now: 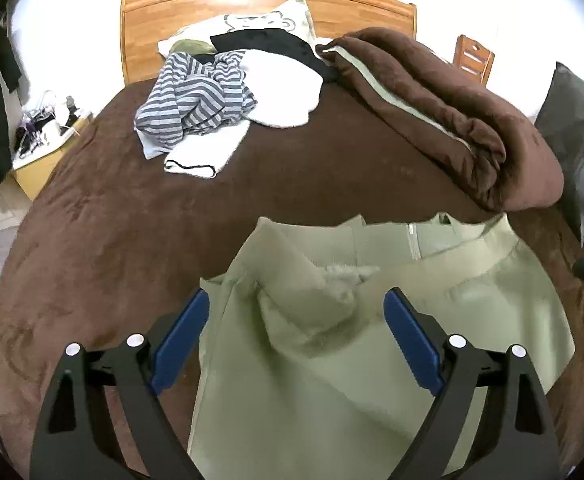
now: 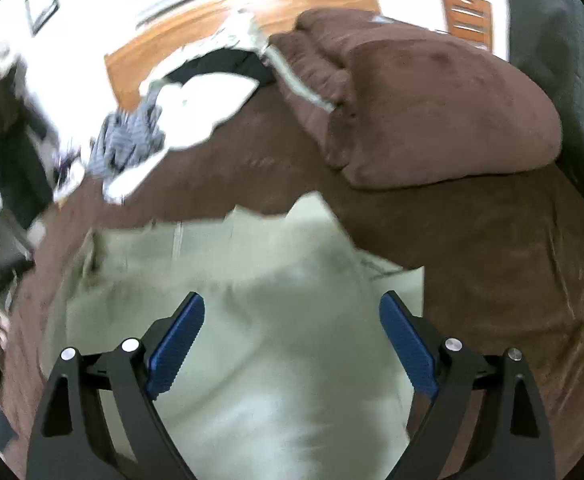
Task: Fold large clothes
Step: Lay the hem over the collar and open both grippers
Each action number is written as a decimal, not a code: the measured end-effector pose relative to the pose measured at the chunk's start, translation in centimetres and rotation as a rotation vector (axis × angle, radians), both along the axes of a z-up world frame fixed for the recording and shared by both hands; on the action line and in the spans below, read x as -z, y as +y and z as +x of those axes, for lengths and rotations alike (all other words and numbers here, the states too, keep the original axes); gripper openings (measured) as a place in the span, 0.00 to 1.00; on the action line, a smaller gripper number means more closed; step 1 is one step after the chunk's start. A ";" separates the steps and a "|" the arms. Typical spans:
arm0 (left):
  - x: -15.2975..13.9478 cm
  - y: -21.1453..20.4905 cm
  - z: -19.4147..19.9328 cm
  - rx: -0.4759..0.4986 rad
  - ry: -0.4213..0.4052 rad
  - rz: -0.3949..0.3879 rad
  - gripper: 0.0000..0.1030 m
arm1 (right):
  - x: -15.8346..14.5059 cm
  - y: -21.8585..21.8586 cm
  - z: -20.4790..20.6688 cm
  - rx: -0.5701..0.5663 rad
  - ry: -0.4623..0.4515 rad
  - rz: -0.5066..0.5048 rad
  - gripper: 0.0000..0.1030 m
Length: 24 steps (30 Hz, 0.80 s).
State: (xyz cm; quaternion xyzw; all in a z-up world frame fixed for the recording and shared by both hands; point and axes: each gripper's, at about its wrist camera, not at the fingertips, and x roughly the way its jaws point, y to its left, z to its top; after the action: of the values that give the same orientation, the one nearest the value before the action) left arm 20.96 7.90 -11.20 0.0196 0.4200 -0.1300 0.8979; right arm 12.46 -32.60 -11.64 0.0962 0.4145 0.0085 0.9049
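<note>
Bed (image 1: 91, 220) under a brown cover fills both views. Pale green garment (image 1: 332, 320) lies on it at 6 o'clock, zipper edge toward 12, one flap rumpled. It looks soft, thick, light and floppy, so pinch at hem corners or the ribbed band. Left hand-held gripper (image 1: 296, 316) and right hand-held gripper (image 2: 292, 316) are both released, holding nothing, above the cloth.
</note>
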 end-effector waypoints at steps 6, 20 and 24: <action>3.4 -1.2 -0.7 0.029 0.090 0.008 0.86 | 2.9 3.5 1.4 -0.088 0.077 -0.039 0.85; 12.1 -2.3 2.6 0.018 0.184 -0.005 0.94 | 10.5 5.9 9.0 -0.082 0.174 -0.161 0.70; 12.5 -2.8 4.0 0.008 0.158 -0.002 0.95 | 11.3 3.3 9.9 0.007 0.161 -0.150 0.70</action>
State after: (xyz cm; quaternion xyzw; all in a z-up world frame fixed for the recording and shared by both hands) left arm 24.95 5.10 -23.70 0.0102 0.4895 -0.1349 0.8614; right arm 22.36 -29.32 -22.94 0.0303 0.4849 -0.0335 0.8734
